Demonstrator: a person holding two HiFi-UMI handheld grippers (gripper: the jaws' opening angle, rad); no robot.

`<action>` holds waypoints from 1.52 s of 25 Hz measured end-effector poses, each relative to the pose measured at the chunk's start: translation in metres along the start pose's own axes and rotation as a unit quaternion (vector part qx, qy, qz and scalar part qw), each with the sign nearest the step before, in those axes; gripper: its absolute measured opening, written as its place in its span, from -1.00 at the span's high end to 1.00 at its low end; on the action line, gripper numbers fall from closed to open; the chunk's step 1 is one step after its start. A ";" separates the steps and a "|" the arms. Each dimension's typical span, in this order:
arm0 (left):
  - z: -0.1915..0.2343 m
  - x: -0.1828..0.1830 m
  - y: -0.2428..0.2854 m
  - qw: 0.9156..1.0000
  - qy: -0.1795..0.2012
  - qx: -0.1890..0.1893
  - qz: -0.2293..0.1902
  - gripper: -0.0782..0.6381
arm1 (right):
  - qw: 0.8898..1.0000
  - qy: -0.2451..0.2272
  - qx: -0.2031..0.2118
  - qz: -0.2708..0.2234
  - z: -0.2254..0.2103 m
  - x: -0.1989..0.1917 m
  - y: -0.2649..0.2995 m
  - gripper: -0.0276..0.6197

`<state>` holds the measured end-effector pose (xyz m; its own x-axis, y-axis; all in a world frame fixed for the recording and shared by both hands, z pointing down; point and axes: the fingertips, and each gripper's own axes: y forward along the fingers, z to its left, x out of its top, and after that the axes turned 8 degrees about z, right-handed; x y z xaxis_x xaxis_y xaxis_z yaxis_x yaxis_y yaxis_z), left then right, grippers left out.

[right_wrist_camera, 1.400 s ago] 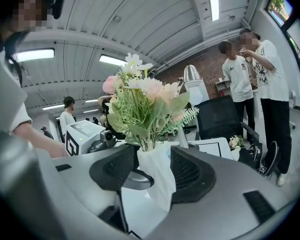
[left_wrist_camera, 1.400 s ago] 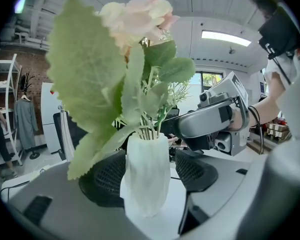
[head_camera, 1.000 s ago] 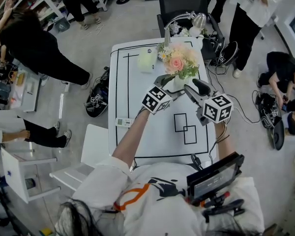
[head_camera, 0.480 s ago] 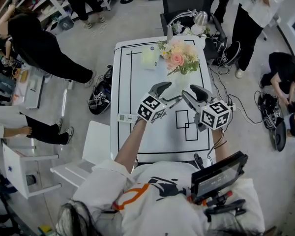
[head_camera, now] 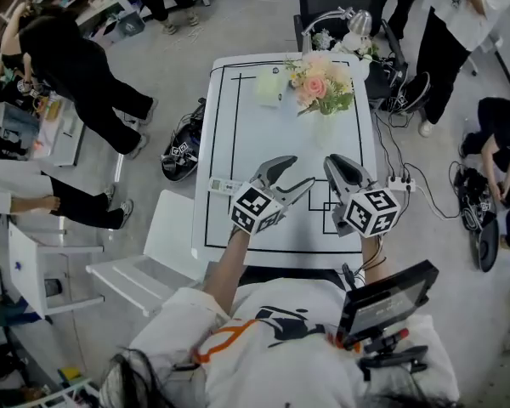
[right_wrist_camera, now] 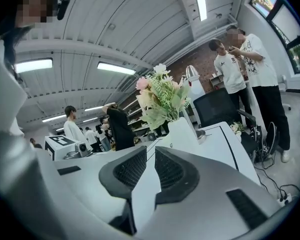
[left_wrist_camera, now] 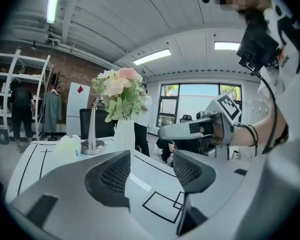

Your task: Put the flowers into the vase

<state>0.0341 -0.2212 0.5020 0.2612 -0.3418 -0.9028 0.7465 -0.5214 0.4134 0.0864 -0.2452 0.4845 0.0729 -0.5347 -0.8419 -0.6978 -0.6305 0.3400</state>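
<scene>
**Bench** (head_camera: 238, 143): white top with black line markings. A small white device (head_camera: 223, 186) lies at its left edge, too small to identify.

**Left tool** (head_camera: 296, 172): held over the near half of the bench, pointing toward the far end. Its jaws stand well apart, having just been closing a little. Nothing lies between them. In the left gripper view only the bench top shows in the gap.

**Far end, left of centre:** a pale green rounded object (head_camera: 270, 87) stands on the bench, apart from the vase. The round base of a lamp (left_wrist_camera: 92, 145) shows next to it in the left gripper view.

**Flowers** (head_camera: 320, 87): pink and cream blooms with green leaves. They stand upright in the white vase (left_wrist_camera: 124, 136) at the far end of the bench, right of centre. Flowers and vase are well apart from both tools.

**Right tool** (head_camera: 344, 164): held beside the left tool, over the near right part of the bench, also pointing toward the vase. Its jaws have just been closing and are now nearly together, with a narrow slit left between the pads. Nothing is in that slit.

**Beyond the right edge:** a white power strip (head_camera: 402, 184) with cables.
</scene>
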 end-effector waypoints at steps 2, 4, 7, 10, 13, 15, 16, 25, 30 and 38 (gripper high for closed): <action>-0.010 -0.002 -0.011 1.000 -0.008 0.003 -0.007 0.02 | 1.000 -0.001 0.004 0.006 0.002 -0.007 -0.001 0.73; -0.017 -0.006 -0.021 1.000 -0.004 0.013 -0.005 0.04 | 1.000 -0.010 0.006 0.014 0.006 -0.014 0.000 0.74; -0.021 -0.014 -0.032 0.999 -0.008 0.032 -0.003 0.08 | 1.000 -0.013 0.014 0.020 0.014 -0.022 0.003 0.75; -0.022 -0.020 -0.040 0.999 -0.022 0.043 -0.005 0.09 | 1.000 -0.009 0.020 0.021 0.023 -0.030 0.004 0.75; -0.021 -0.021 -0.046 0.998 -0.023 0.050 -0.011 0.12 | 1.000 -0.010 0.019 0.018 0.029 -0.032 0.005 0.76; -0.021 -0.018 -0.051 0.998 -0.021 0.050 -0.014 0.14 | 1.000 -0.006 0.015 0.012 0.034 -0.031 0.004 0.77; -0.022 -0.017 -0.054 0.999 -0.018 0.048 -0.016 0.14 | 1.000 -0.003 0.013 0.008 0.037 -0.031 0.002 0.77; -0.039 -0.013 -0.103 0.999 0.012 0.022 -0.043 0.40 | 1.000 -0.001 -0.018 -0.025 0.094 -0.041 -0.016 0.78; -0.051 -0.024 -0.148 0.998 0.017 0.005 -0.055 0.65 | 0.998 0.011 -0.044 -0.044 0.139 -0.059 -0.027 0.79; -0.074 -0.056 -0.215 0.998 0.010 -0.016 -0.066 0.74 | 0.994 0.035 -0.085 -0.067 0.197 -0.100 -0.055 0.80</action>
<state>-0.0952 -0.0320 0.4550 0.1711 -0.2570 -0.9511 0.7942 -0.5353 0.2876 -0.0230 -0.0464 0.4676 0.2098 -0.4739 -0.8552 -0.5493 -0.7807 0.2979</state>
